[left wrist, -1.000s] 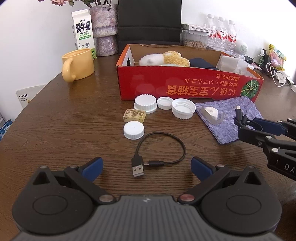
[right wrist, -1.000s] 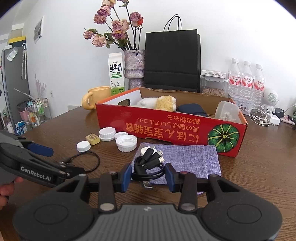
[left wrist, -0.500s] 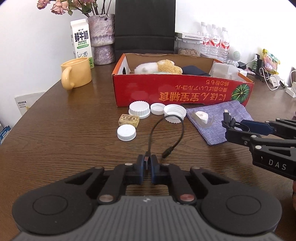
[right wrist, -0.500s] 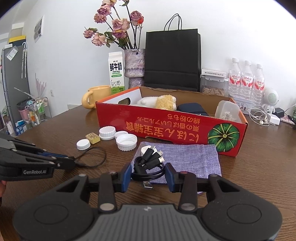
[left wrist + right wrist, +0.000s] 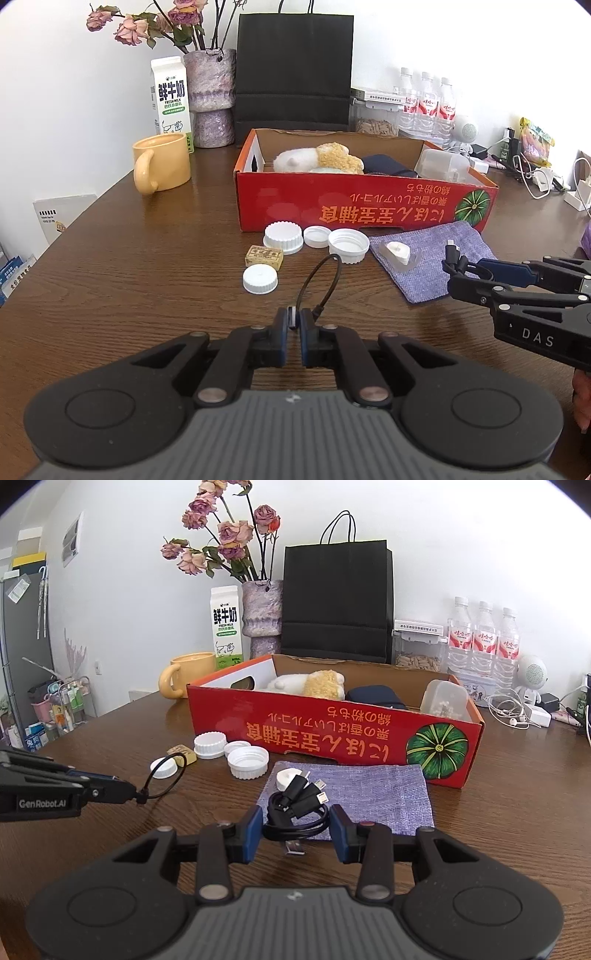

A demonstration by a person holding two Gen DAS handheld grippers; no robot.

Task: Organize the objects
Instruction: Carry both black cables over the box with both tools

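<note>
The short black USB cable (image 5: pixel 320 283) is pinched at its USB-A plug between the blue pads of the left gripper (image 5: pixel 293 320), whose jaws are closed tight on it; the rest of the cable arcs up and forward in a loop, its small plug hanging free just beside the pads, above the dark wooden table (image 5: pixel 129 266). The right gripper (image 5: pixel 297 825) stands partly open, its pads pressed on either side of a coiled bundle of black cables (image 5: pixel 295 808) with several plugs sticking up, held over the near edge of a lavender cloth pouch (image 5: pixel 369 794). A small white charger plug (image 5: pixel 286 777) lies on the pouch's far left corner. Left of the pouch sit three white bottle caps (image 5: pixel 316 238) in a row, with a fourth cap (image 5: pixel 259 278) and a small yellow box (image 5: pixel 264 255) nearer. Behind them, the red cardboard box (image 5: pixel 369 210) holds a plush toy (image 5: pixel 317 159), a dark blue pouch (image 5: pixel 388 166) and a clear plastic container (image 5: pixel 443 166). Toward the table's far left corner stand a yellow mug (image 5: pixel 162 168), a milk carton (image 5: pixel 171 98) and a vase of dried roses (image 5: pixel 212 94).
</note>
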